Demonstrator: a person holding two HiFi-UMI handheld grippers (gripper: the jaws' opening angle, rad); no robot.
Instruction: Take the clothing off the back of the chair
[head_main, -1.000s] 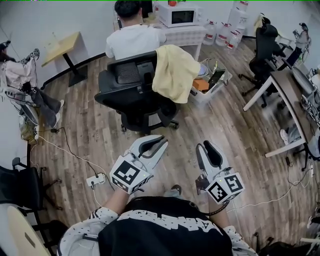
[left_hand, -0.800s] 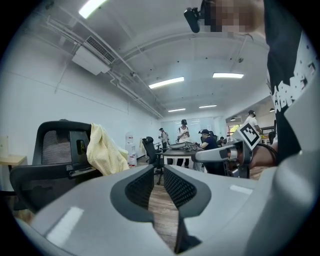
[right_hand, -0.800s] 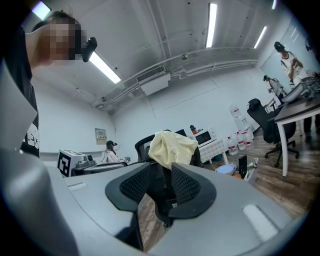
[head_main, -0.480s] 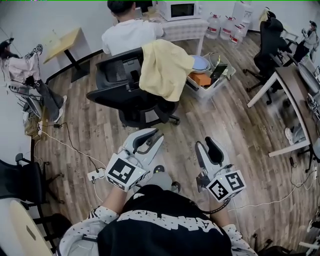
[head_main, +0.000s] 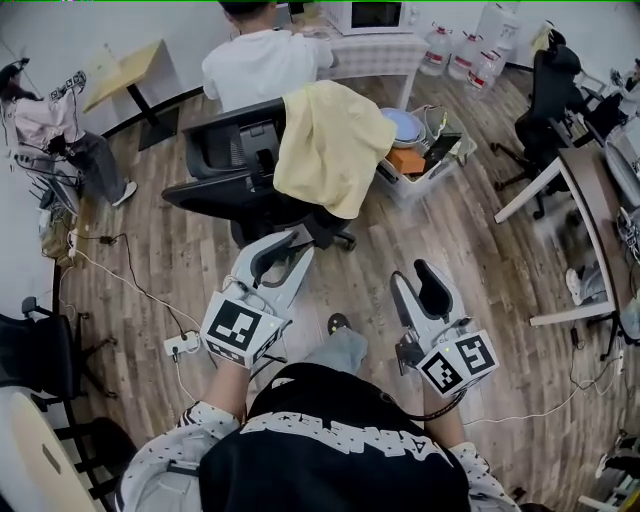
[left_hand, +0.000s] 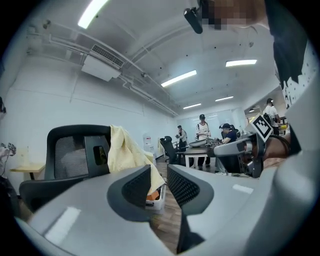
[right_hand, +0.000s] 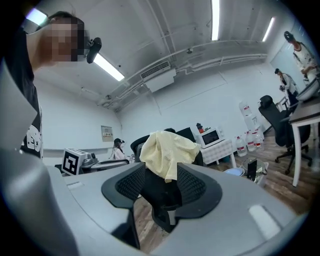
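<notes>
Nothing off yet! Draped over the back of the black chair (head_main: 228, 160), upper centre of the head view: yellow clothing (head_main: 325, 145), untouched. Low in frame and well short of it: left gripper (head_main: 285, 248) and right gripper (head_main: 415, 277), both aimed level at the chair. Jaws on both just been opening, spread now, pinching nothing. Left to do: reach, grip, lift away.

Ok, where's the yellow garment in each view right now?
Head view: yellow garment upper centre, draped over the black chair.
Left gripper view: garment left of centre.
Right gripper view: garment at centre.
Shared landmark: the black chair under it.
</notes>
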